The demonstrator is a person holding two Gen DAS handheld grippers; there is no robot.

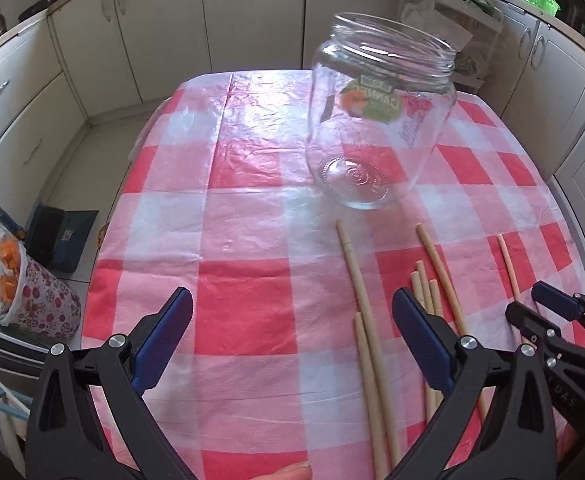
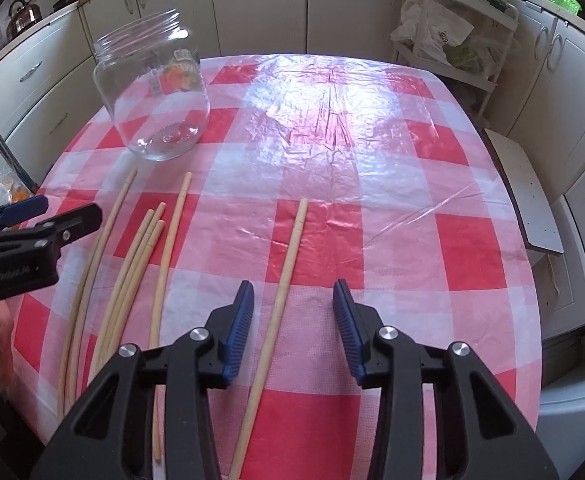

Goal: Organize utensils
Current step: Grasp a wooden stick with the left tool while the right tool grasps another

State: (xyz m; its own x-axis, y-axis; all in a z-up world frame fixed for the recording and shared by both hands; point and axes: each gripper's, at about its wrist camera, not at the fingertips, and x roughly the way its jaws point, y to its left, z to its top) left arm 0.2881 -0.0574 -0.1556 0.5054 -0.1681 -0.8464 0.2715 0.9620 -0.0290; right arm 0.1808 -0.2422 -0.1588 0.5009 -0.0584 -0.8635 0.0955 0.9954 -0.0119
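Chopsticks lie loose on a red-and-white checked tablecloth, all pointing roughly from near to far. A clear glass jar stands upright at the far end of the group, mouth open, a fruit label on its side.

Right wrist view: the right gripper hovers over the near part of the table, jaws spread wide, nothing between the pads. One chopstick lies apart from the rest and runs up through the gap between the two blue pads, nearer the left pad; whether it touches either pad cannot be told. The main bundle of chopsticks lies to the left of this gripper, fanned out, far tips pointing toward the jar.

Left wrist view: the left gripper is also spread wide and holds nothing. Only tablecloth shows between its pads. The bundle lies at its right pad, several sticks passing under it. The single chopstick sits farther right, beside the right gripper. The jar stands far and slightly right of the left gripper, well apart.

Cabinets line the far wall.
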